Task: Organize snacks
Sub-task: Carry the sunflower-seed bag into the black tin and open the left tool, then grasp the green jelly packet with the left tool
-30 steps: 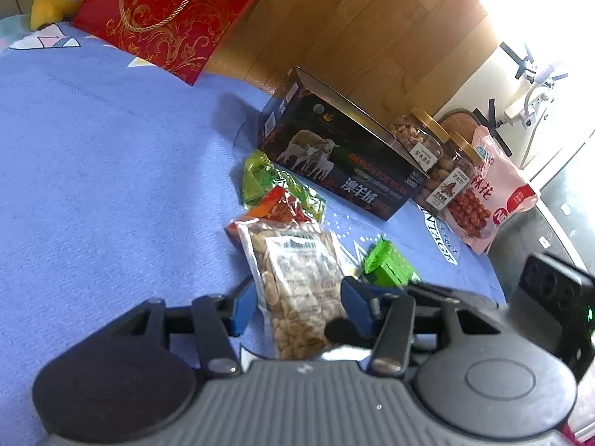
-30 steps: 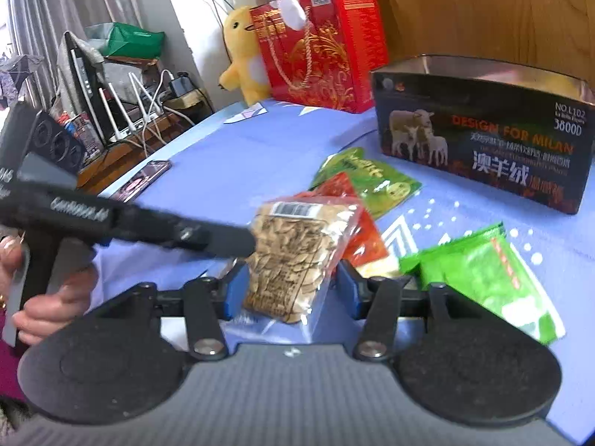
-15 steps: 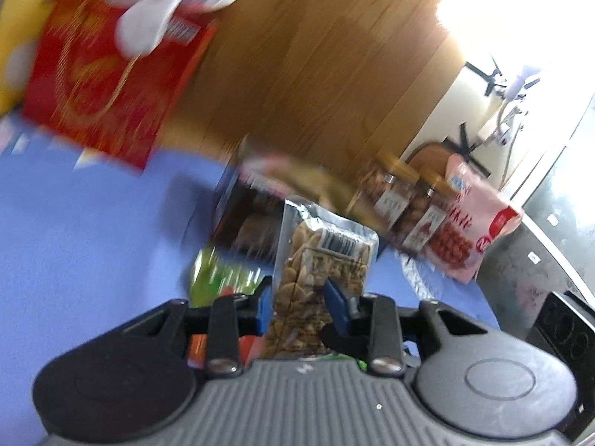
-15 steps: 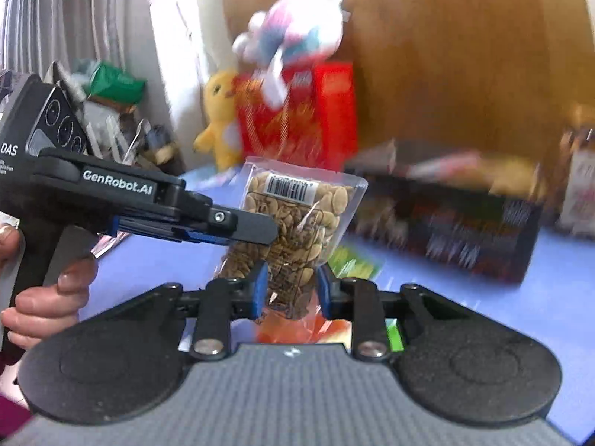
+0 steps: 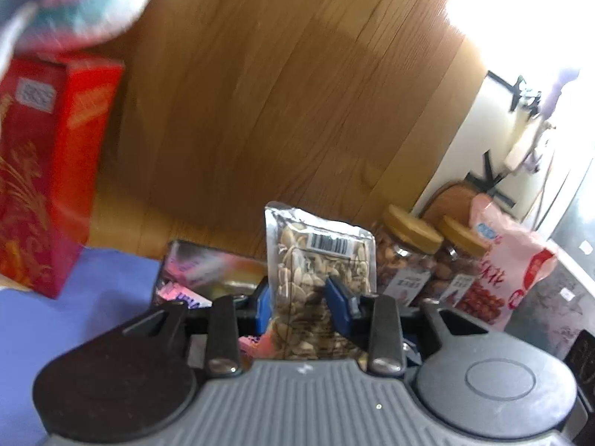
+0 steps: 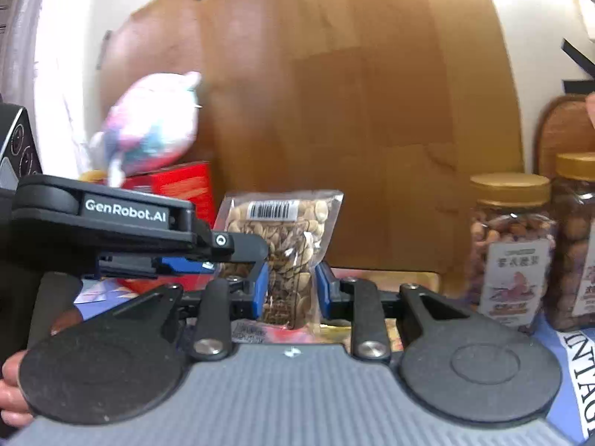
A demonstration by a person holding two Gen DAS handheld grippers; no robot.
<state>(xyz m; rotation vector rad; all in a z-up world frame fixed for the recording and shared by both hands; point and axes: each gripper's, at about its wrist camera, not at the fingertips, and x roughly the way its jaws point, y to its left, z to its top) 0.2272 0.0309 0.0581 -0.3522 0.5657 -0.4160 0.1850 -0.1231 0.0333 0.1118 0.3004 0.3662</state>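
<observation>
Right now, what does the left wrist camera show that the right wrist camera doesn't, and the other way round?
Only the left wrist view shows the pink bag beside the jars and the open box holding wrappers.

Only the right wrist view shows the left gripper from outside, with the person's hand under it.

Both show the seed packet upright with both grippers shut on it, right gripper, the two nut jars, the red box, the plush toy and the wood panel.

Seed packet upright in the air
Clear seed packet [image 5: 319,282] [image 6: 284,256], barcode label at its top, stands upright above the open dark box [image 5: 208,278] of snacks.
</observation>
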